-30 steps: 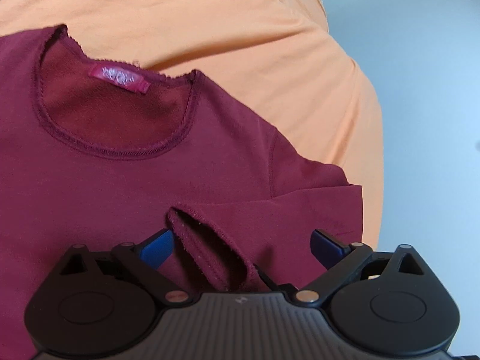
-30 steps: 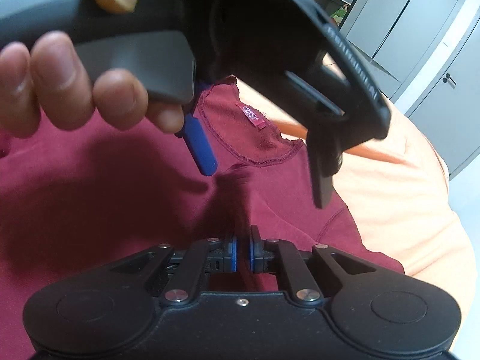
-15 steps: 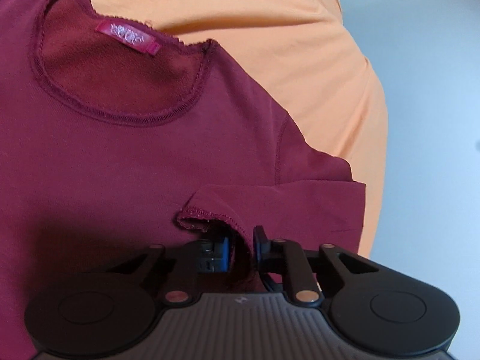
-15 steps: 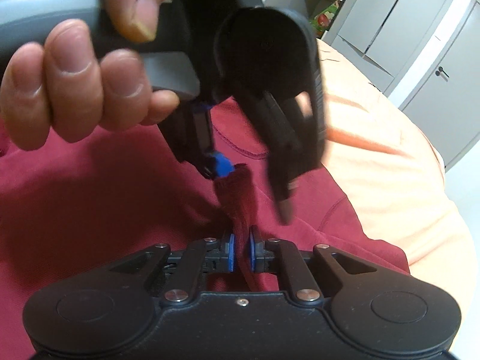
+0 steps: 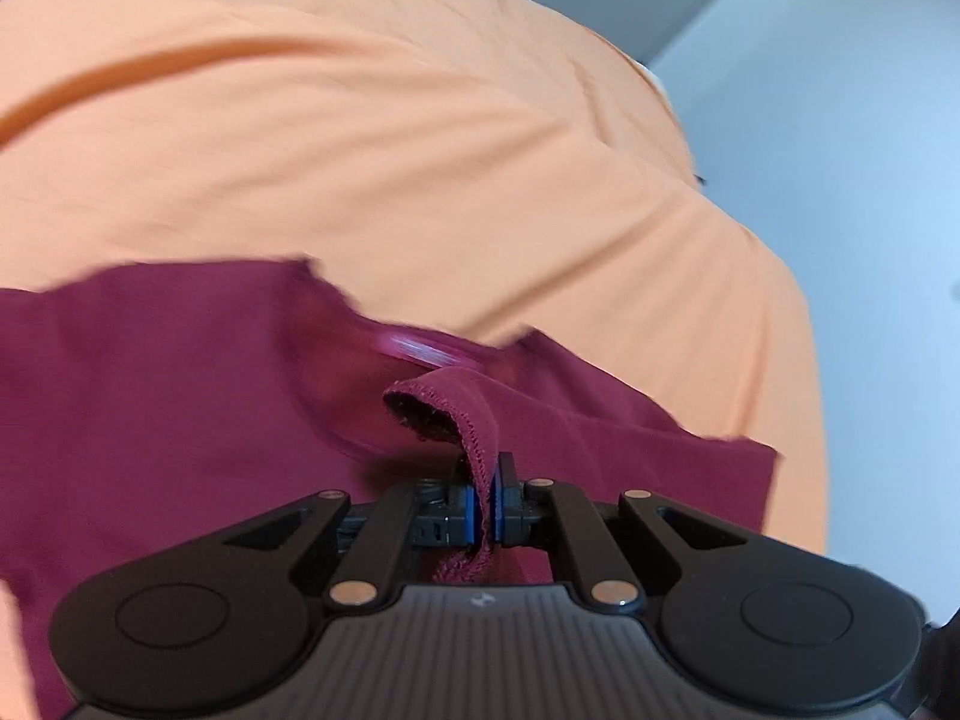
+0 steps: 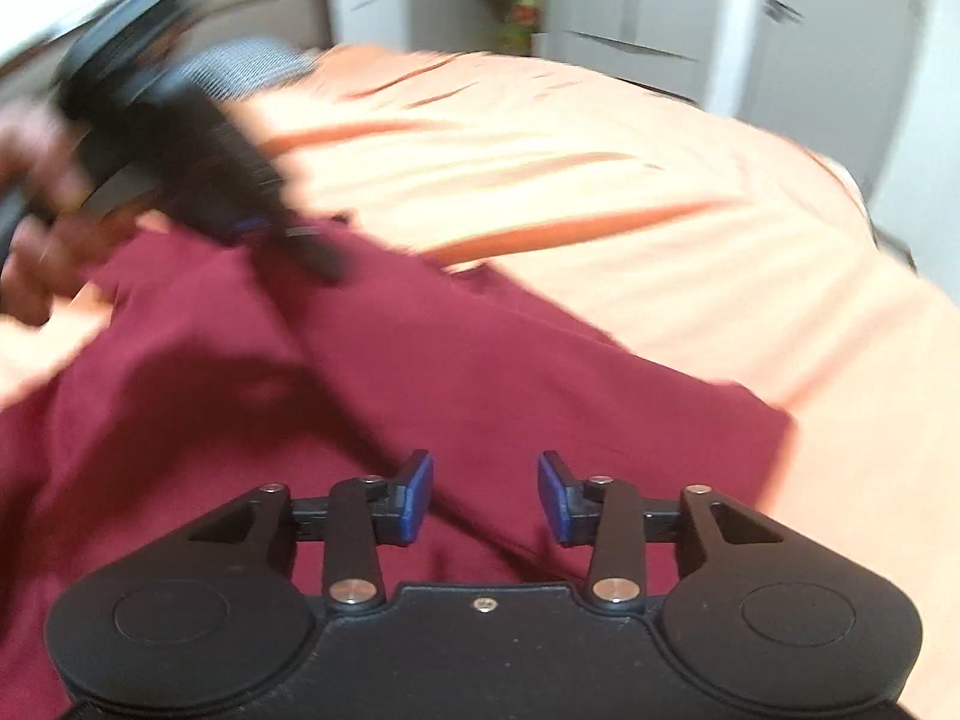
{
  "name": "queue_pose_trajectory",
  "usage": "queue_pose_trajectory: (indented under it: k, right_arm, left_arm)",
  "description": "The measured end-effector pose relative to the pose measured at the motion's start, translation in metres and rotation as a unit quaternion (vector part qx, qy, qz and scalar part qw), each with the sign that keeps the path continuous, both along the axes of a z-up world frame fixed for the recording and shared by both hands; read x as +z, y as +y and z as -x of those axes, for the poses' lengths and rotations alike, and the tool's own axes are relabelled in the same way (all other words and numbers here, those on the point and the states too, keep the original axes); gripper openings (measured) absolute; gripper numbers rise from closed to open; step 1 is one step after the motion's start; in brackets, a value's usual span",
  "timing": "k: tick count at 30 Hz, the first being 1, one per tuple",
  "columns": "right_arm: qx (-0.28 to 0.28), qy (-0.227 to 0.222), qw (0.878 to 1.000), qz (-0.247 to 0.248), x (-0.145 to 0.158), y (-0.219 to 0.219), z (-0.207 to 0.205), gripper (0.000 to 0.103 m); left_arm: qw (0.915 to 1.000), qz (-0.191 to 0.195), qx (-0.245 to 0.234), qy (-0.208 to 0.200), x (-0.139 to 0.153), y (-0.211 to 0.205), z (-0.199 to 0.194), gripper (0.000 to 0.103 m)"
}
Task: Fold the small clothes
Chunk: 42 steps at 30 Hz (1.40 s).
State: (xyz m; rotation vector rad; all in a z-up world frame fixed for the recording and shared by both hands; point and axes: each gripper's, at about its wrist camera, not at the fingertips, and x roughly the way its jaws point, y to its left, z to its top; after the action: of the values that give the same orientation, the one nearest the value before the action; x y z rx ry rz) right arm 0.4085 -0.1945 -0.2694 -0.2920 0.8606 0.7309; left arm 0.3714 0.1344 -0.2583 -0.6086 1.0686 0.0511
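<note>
One maroon shirt spread on orange bedsheet. Left gripper pinching stitched sleeve hem, lifted. Right gripper opening, nothing between pads, shirt beneath. White cupboards beyond bed; pale floor alongside.

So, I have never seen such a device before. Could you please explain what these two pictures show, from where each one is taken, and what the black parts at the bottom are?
There is no robot here. A person holds a hand tool with two jaws in each hand, and a camera on each tool looks forward along them. One picture comes from the left gripper: its jaws are shut on the hem of a dark red shirt. The other comes from the right gripper: its jaws are opening, with nothing pinched between them. The shirt lies on an orange sheet. In the right view, the blurred black shape is the left tool in the person's hand.
</note>
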Motion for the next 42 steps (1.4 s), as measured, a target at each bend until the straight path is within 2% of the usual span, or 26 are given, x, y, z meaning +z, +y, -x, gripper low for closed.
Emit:
queue_pose_trajectory:
  k: [3,6,9,15,18,23,25,26,27,28,30,31,33,36,39,42]
  right_arm:
    - [-0.074,0.033,0.996,-0.033,0.002,-0.037,-0.033,0.047]
    - [-0.145,0.067,0.985,-0.06,-0.003,-0.069,-0.068,0.047]
    - [-0.179,0.094,0.975,-0.093,-0.009,-0.084,-0.094,0.048]
    - [-0.175,0.146,0.962,-0.153,-0.024,-0.064,-0.127,0.045]
    - [-0.181,0.183,0.953,-0.158,-0.042,-0.051,-0.143,0.04]
    - [-0.19,0.209,0.947,-0.15,-0.066,-0.035,-0.148,0.039]
    - [-0.195,0.216,0.945,-0.149,-0.071,-0.035,-0.15,0.025]
    - [-0.194,0.219,0.944,-0.15,-0.073,-0.036,-0.152,0.007]
    - [-0.191,0.216,0.947,-0.146,-0.071,-0.037,-0.153,0.005]
    - [-0.181,0.198,0.954,-0.134,-0.066,-0.035,-0.153,0.004]
    - [-0.157,0.135,0.975,-0.084,-0.051,-0.026,-0.151,0.004]
    - [-0.146,0.11,0.981,-0.065,-0.044,-0.021,-0.151,0.004]
    - [-0.137,0.092,0.985,-0.043,-0.04,-0.014,-0.152,0.004]
    - [-0.132,0.111,0.985,-0.016,-0.056,-0.008,-0.154,0.01]
    - [-0.147,0.126,0.98,-0.038,-0.053,-0.021,-0.148,0.024]
    - [-0.153,0.159,0.973,-0.068,-0.05,-0.034,-0.136,0.025]
  left_arm:
    - [0.9983,-0.025,0.051,0.01,-0.002,0.028,0.012,0.005]
    - [0.9914,-0.032,0.126,0.021,-0.007,0.054,0.029,0.005]
    - [0.9853,-0.038,0.164,0.032,-0.011,0.07,0.042,0.005]
    - [0.9787,-0.06,0.193,0.034,-0.011,0.098,0.063,0.005]
    - [0.9796,-0.055,0.191,0.032,-0.015,0.105,0.06,0.005]
    - [0.9833,-0.059,0.166,0.046,-0.024,0.104,0.05,0.005]
    - [0.9838,-0.057,0.163,0.05,-0.026,0.104,0.05,0.005]
    - [0.984,-0.056,0.161,0.05,-0.026,0.103,0.05,0.005]
    - [0.9846,-0.055,0.159,0.049,-0.026,0.102,0.05,0.005]
    - [0.9855,-0.052,0.155,0.047,-0.028,0.101,0.048,0.005]
    - [0.9863,-0.06,0.145,0.05,-0.031,0.097,0.043,0.005]
    - [0.9864,-0.066,0.141,0.053,-0.034,0.095,0.04,0.005]
    - [0.9863,-0.069,0.137,0.061,-0.04,0.093,0.036,0.005]
    - [0.9863,-0.076,0.131,0.064,-0.044,0.091,0.032,0.005]
    - [0.9866,-0.082,0.125,0.066,-0.046,0.093,0.029,0.005]
    - [0.9863,-0.083,0.123,0.071,-0.05,0.096,0.028,0.005]
